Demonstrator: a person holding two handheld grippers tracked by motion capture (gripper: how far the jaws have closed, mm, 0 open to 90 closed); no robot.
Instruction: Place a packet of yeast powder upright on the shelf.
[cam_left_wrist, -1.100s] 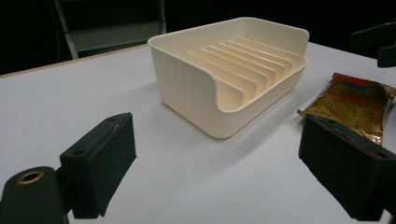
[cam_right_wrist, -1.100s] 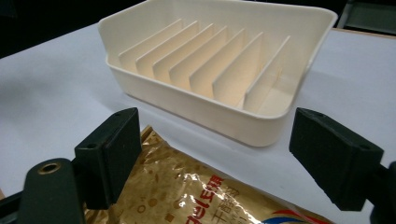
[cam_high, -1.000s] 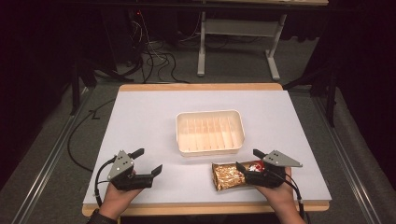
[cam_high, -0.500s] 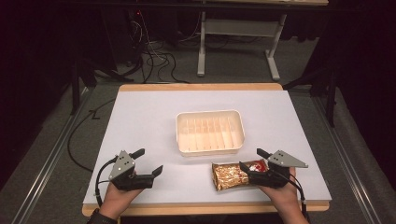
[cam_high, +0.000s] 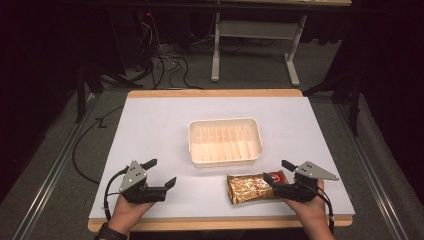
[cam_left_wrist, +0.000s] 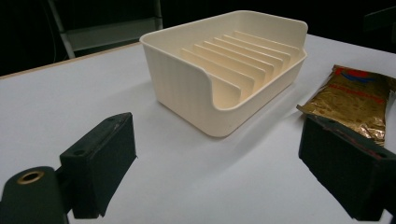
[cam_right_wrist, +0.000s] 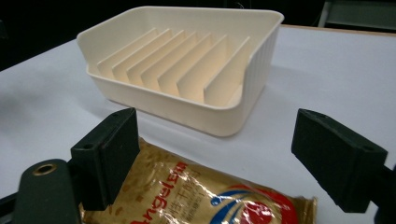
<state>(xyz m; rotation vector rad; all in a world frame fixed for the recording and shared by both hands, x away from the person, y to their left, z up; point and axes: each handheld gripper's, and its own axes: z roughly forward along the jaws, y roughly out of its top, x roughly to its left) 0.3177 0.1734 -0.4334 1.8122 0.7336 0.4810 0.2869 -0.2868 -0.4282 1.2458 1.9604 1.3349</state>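
Near table's front edge, gold packet (cam_high: 251, 187) lies flat just before the slotted tray (cam_high: 225, 141). Right gripper (cam_high: 279, 171) spread wide over its red end; left gripper (cam_high: 161, 172) spread, idle. Step: reach-to-grasp. Next, prob. lower & pinch pkt.

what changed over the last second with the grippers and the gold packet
The right gripper moved a little forward and left, so its open jaws now stand over the red end of the gold packet without closing on it. Nothing was gripped or released. The left gripper stayed open in the same spot, and the packet and the cream tray did not shift on the table.
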